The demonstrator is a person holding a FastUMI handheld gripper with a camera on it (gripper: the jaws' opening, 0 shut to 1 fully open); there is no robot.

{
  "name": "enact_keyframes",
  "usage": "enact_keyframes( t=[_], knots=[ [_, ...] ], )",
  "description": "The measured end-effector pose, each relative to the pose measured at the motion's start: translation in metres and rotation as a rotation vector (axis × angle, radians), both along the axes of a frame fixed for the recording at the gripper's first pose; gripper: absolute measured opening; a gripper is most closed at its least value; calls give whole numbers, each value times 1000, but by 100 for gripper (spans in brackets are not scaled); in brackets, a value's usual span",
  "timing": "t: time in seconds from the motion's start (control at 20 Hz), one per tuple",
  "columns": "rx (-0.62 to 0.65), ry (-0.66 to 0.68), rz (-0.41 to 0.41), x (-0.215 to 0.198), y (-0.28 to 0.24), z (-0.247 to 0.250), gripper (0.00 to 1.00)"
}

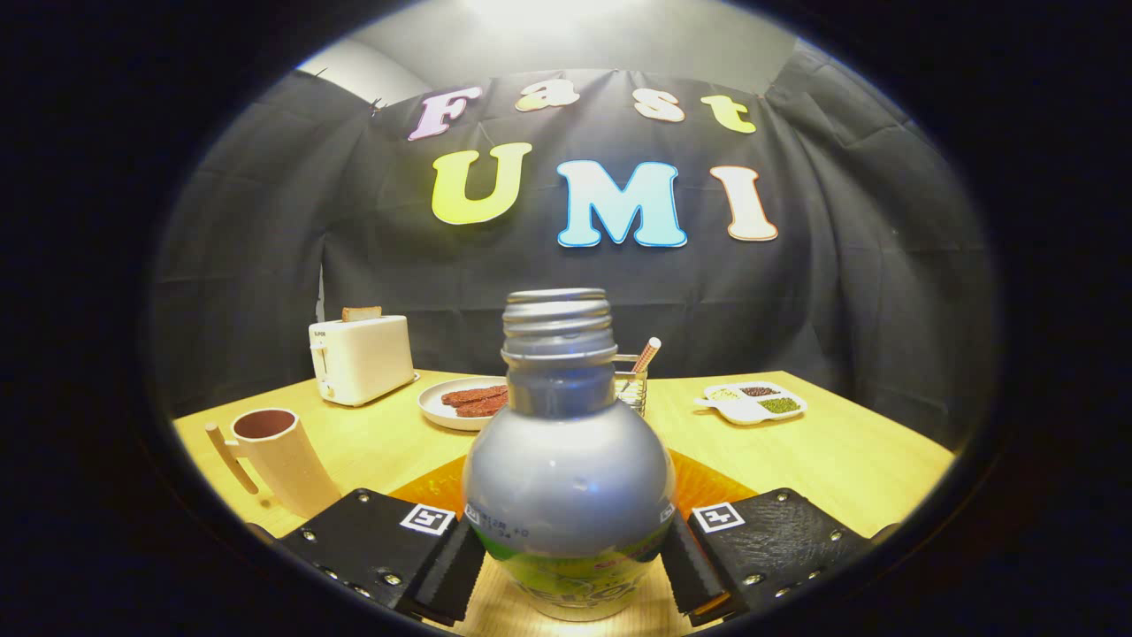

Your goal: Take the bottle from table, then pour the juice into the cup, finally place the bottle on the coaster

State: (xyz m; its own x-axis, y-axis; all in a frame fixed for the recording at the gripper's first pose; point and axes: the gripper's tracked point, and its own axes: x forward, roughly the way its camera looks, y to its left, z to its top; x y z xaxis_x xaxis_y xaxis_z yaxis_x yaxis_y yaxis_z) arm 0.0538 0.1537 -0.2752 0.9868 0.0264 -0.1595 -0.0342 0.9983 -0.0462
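Note:
A silver bottle (566, 478) with an uncapped threaded neck and a green label stands upright between my two black fingers (442, 557). My gripper (570, 566) is shut on the bottle, both pads pressing its round body. An orange coaster (707, 482) lies on the table right behind the bottle, showing on both sides of it. A tan cup (279, 456) with a handle and a dark inside stands to the left, just beyond my left finger.
On the wooden table (840, 451) beyond the bottle are a white toaster (361, 358) with bread in it, a plate of brown strips (460, 400), a glass with a straw (635, 380), and a white divided dish (752, 401) at the right.

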Motion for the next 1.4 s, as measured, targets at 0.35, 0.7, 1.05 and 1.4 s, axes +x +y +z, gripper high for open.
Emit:
enact_keyframes(
  t=[0.35,0.7,1.05,1.4],
  knots=[
    [-176,-8,13,17,13,21,83],
    [-391,-9,53,31,36,27,83],
    [-573,-2,110,43,60,22,82],
    [-741,-16,147,52,80,17,82]
  ],
)
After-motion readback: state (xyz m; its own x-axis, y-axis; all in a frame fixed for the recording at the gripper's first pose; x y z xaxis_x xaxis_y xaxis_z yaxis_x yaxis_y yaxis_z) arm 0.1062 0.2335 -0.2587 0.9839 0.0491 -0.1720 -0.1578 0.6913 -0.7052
